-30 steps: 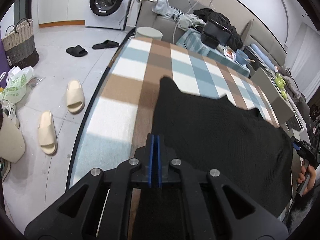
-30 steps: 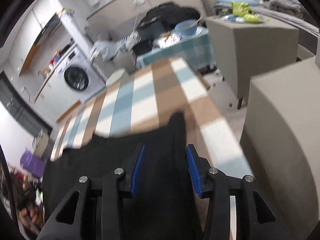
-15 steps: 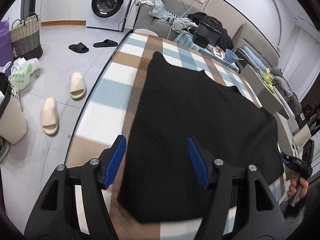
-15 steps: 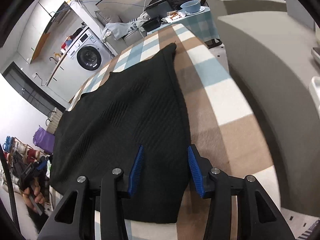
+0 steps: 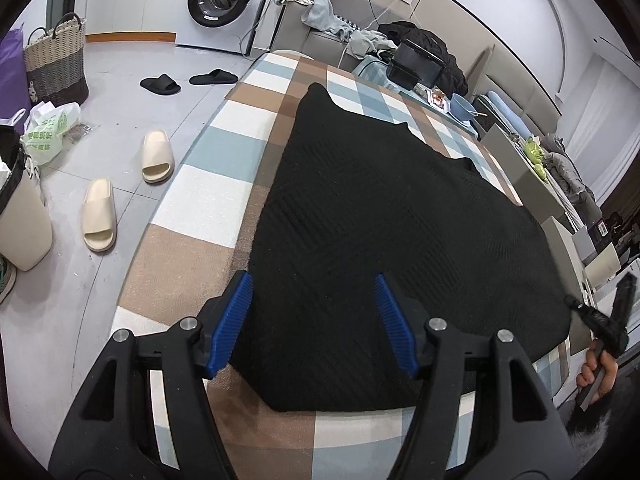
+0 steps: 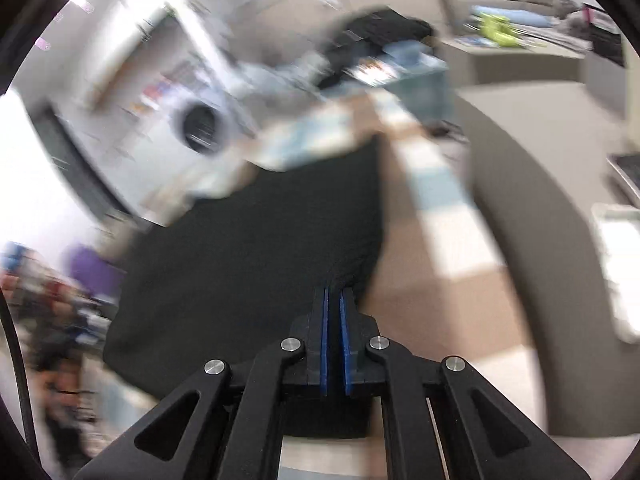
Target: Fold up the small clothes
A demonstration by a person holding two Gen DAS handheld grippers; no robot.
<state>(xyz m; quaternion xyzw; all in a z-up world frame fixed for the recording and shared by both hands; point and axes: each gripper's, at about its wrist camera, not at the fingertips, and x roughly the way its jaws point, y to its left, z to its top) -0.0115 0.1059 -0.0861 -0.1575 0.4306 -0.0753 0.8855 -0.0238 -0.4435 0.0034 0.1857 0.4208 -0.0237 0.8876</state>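
Note:
A black knitted garment [image 5: 392,216] lies spread flat on a table under a brown, blue and white checked cloth [image 5: 208,208]. My left gripper [image 5: 312,282] hovers open over the garment's near left corner, its blue pads apart and touching nothing. In the blurred right wrist view, my right gripper [image 6: 334,292] has its jaws closing on the near right edge of the garment [image 6: 248,248], with dark fabric bunched up at the tips. A person's hand [image 5: 596,372] shows at the table's right corner in the left wrist view.
On the floor to the left lie cream slippers [image 5: 100,216], black slippers [image 5: 160,85], a woven basket [image 5: 56,68] and a green bag [image 5: 46,136]. A washing machine [image 5: 220,0] stands at the back. A grey padded block [image 6: 540,220] borders the table's right side.
My left gripper has opened, let go of the garment and drawn back toward the near edge. My right gripper, open a moment ago, has shut on the garment's right edge.

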